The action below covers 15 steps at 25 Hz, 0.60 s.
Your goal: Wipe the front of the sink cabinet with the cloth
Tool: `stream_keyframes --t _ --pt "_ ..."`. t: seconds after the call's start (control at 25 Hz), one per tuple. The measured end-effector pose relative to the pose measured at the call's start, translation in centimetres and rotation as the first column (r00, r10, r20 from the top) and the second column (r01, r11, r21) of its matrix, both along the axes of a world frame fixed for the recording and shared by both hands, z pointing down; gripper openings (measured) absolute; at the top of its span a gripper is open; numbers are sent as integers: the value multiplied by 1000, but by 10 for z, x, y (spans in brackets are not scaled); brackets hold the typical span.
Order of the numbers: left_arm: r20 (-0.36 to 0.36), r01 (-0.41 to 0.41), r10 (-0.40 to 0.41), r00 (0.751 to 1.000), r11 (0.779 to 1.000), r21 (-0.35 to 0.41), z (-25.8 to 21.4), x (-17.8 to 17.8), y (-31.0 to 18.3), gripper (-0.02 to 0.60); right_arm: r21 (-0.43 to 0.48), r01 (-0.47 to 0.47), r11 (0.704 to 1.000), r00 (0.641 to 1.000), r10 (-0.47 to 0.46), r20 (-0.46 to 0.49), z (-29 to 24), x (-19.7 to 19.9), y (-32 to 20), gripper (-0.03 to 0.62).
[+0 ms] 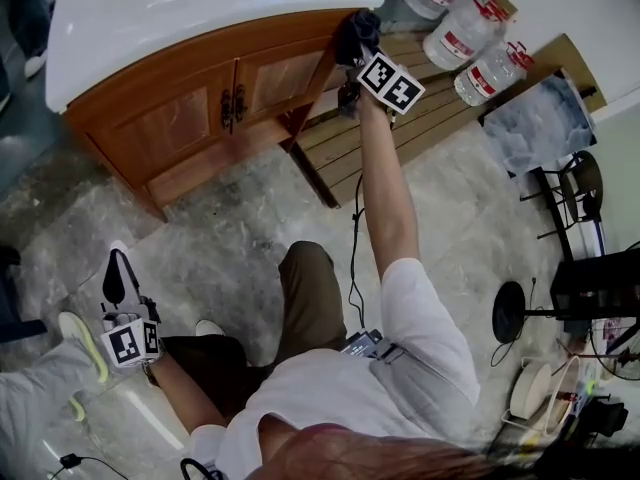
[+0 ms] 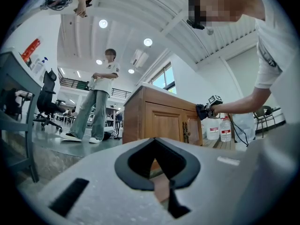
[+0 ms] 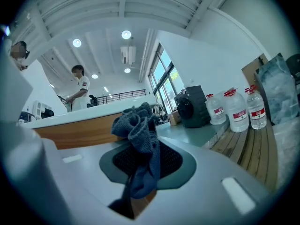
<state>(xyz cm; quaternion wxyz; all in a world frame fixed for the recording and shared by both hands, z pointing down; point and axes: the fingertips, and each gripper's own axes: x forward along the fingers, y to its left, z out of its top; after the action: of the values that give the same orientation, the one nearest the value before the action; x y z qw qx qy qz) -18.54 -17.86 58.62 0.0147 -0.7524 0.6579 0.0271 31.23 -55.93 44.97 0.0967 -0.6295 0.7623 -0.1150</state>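
The wooden sink cabinet (image 1: 200, 108) with a white counter stands at the top of the head view. My right gripper (image 1: 352, 43) is held out at its upper right front corner, shut on a bunched dark blue cloth (image 1: 357, 30). In the right gripper view the cloth (image 3: 139, 137) sticks up out of the jaws, with the cabinet's top edge (image 3: 75, 131) just behind it. My left gripper (image 1: 116, 273) hangs low over the floor at the left, shut and holding nothing. Its view looks along the floor at the cabinet doors (image 2: 164, 123) and at the far cloth (image 2: 202, 111).
Large water bottles (image 1: 468, 34) stand on a wooden slat platform (image 1: 420, 108) right of the cabinet, beside a clear plastic bag (image 1: 540, 118). A cable (image 1: 352, 258) hangs from the right arm. A person (image 2: 99, 97) stands beyond the cabinet, near an office chair (image 2: 47, 102).
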Motion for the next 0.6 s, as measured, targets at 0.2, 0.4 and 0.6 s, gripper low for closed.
stream_keyframes --t 0.2,0.4,0.6 --pt "2 7 -7 1000 1000 -4 -1 6 2 5 103 91 991 996 -89 -26 5 -44 59 97" --pt "3 -15 15 1000 1000 -14 3 22 -10 5 156 358 921 933 -347 -97 33 -161 161 97" --pt "15 -20 20 1000 999 -28 8 11 -19 5 113 645 756 762 -647 -21 80 -345 218 97"
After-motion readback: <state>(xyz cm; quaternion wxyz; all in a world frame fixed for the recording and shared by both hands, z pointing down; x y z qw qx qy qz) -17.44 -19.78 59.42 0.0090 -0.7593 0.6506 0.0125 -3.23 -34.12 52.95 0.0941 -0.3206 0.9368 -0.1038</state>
